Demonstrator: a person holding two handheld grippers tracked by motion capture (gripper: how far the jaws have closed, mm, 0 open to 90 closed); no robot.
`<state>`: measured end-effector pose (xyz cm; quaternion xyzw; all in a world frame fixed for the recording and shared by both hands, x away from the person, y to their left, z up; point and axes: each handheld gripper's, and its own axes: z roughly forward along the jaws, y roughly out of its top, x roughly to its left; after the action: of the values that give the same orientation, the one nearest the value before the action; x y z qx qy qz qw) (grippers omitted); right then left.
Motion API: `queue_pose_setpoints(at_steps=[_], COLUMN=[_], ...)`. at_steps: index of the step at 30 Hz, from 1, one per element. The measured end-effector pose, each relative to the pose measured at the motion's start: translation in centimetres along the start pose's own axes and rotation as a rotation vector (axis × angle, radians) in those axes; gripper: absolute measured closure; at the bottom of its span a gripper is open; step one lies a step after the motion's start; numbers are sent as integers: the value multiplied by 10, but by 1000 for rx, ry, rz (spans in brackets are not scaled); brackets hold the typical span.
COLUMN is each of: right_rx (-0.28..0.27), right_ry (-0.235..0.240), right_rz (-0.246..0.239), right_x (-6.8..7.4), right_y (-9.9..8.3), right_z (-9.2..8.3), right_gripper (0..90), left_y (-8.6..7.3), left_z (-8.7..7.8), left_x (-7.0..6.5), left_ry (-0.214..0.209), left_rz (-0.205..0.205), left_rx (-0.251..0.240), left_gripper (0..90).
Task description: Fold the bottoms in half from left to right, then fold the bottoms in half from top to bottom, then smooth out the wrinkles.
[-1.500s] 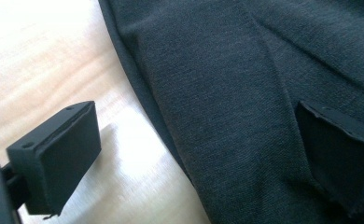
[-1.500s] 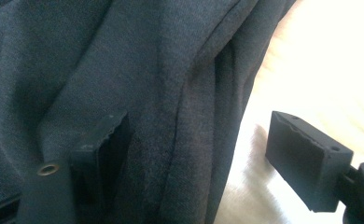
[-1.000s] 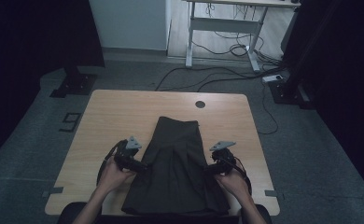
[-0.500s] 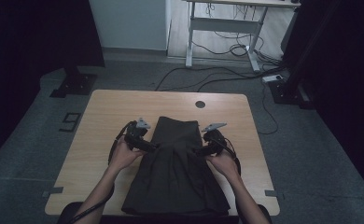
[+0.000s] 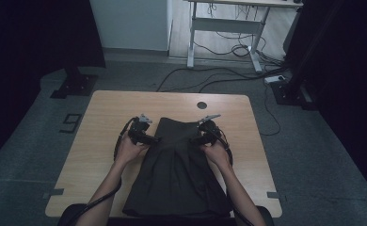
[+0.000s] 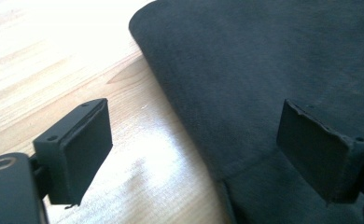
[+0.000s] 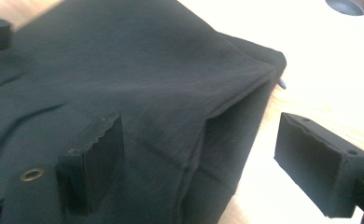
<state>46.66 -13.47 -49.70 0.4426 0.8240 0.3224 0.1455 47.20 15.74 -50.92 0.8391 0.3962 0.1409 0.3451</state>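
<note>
Plainly unlabelled – dark skirt (image 5: 177,174) (pleated) between left gripper (image 5: 149,139), right gripper (image 5: 198,140)

Wood table (image 5: 101,122) w/ dark garment (image 5: 177,174) flat on it

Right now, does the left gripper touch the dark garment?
Cannot tell. In the left gripper view, the left gripper has its jaws open astride the dark garment edge, but no contact or gap shows plainly.
</note>
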Motion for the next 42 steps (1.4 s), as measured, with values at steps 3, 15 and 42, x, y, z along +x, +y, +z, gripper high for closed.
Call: queue_pose_setpoints(at_steps=[3,15,42], right_rx=[16,45,5], right_ry=[-5,10,119], right_rz=[26,40,-35], right_x=[-6,-12,-1], right_y=[-3,-16,-13], right_z=[12,34,12], right_gripper=[157,144,774], left_y=[-4,-7,4], left_z=[8,29,20], left_x=[4,6,-10], left_ry=[-5,-11,-84], left_rz=[-17,-31,36], left_rx=[12,52,-12], left_gripper=[123,104,840])
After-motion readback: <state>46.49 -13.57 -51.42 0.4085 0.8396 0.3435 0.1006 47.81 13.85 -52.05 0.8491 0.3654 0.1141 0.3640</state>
